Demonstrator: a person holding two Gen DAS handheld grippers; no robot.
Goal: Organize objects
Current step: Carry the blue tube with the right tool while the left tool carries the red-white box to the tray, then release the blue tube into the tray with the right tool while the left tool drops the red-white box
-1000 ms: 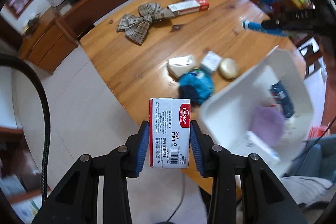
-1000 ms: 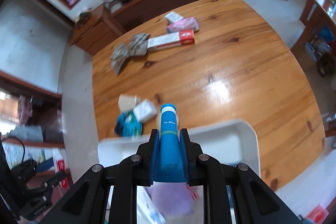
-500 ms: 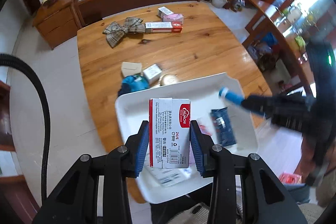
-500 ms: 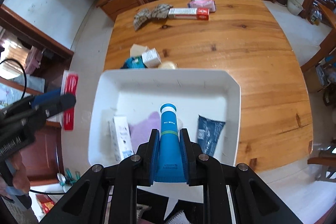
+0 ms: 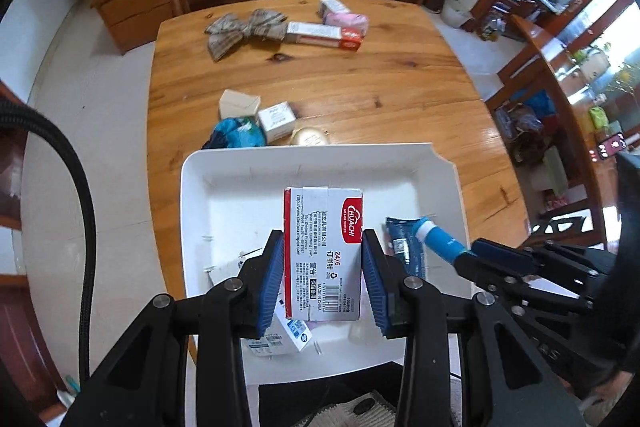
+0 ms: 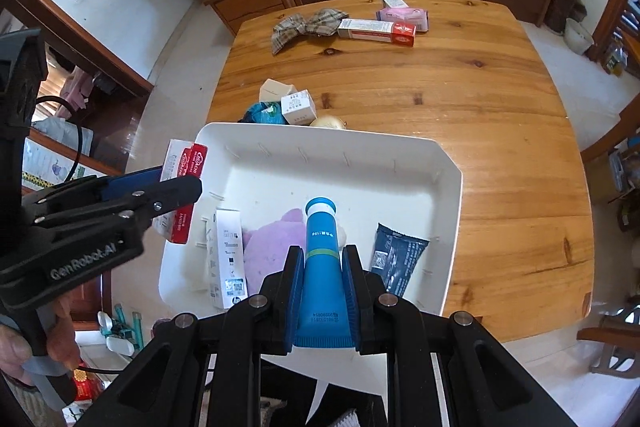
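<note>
My left gripper [image 5: 323, 259] is shut on a red and white staples box [image 5: 324, 243] and holds it above the white tray [image 5: 240, 167]. In the right wrist view the left gripper [image 6: 176, 183] with the staples box [image 6: 182, 187] hangs over the tray's left rim. My right gripper [image 6: 321, 271] is shut on a blue tube [image 6: 320, 247] above the white tray [image 6: 320, 147]. The blue tube [image 5: 438, 237] also shows in the left wrist view at the tray's right side. The tray holds a dark blue pouch [image 6: 396, 259], a purple plush [image 6: 272, 247] and a white box [image 6: 226, 255].
On the wooden table [image 6: 440, 87] beyond the tray lie a teal cloth [image 6: 260, 113], two small white boxes [image 6: 298, 107], a round gold tin [image 6: 328, 123], a plaid bow [image 6: 304, 27], a long red and white box [image 6: 376, 31] and a pink pack [image 6: 404, 15].
Both grippers have swung over the tray from its sides, each still holding its item. The left one came from beyond the table's left edge.
</note>
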